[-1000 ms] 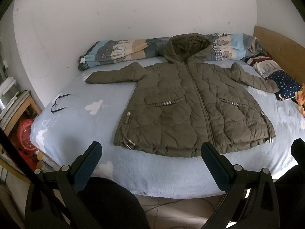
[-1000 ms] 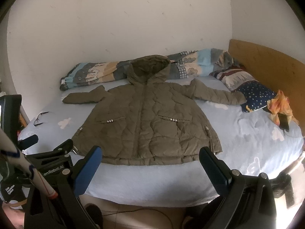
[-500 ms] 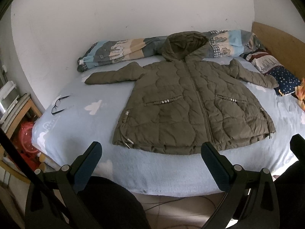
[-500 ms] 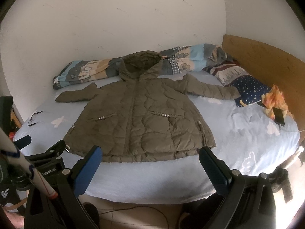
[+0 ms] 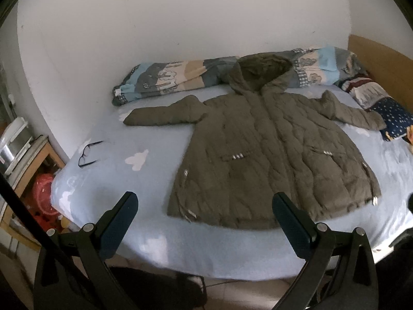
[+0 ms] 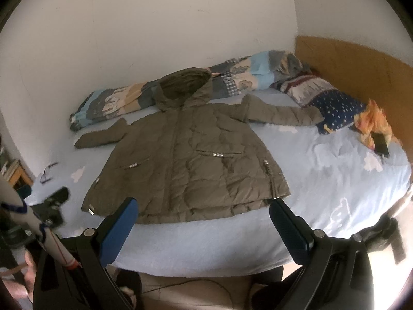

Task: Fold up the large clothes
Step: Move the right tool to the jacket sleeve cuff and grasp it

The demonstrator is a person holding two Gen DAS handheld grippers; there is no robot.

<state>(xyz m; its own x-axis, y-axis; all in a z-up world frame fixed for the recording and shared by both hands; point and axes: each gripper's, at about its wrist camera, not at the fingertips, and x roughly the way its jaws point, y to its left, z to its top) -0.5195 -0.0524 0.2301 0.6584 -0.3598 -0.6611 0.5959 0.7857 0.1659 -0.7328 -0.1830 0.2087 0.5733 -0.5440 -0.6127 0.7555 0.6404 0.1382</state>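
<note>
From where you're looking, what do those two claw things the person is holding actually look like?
Each is a black frame with two long angled fingers, joined by silver round bolts. The left gripper has dark, nearly black pads. The right gripper has bright blue pads. In the right wrist view, a white rod with a red band runs past the frame.

The jacket (image 5: 268, 155) lies on the bed (image 5: 155, 232), its hood against the rolled quilt (image 5: 175, 80).

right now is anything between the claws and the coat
Nothing visible. Both the left claw and right claw are open at the near edge of the bed, with only bare sheet before the coat hem. The glasses lie off to the left.
</note>
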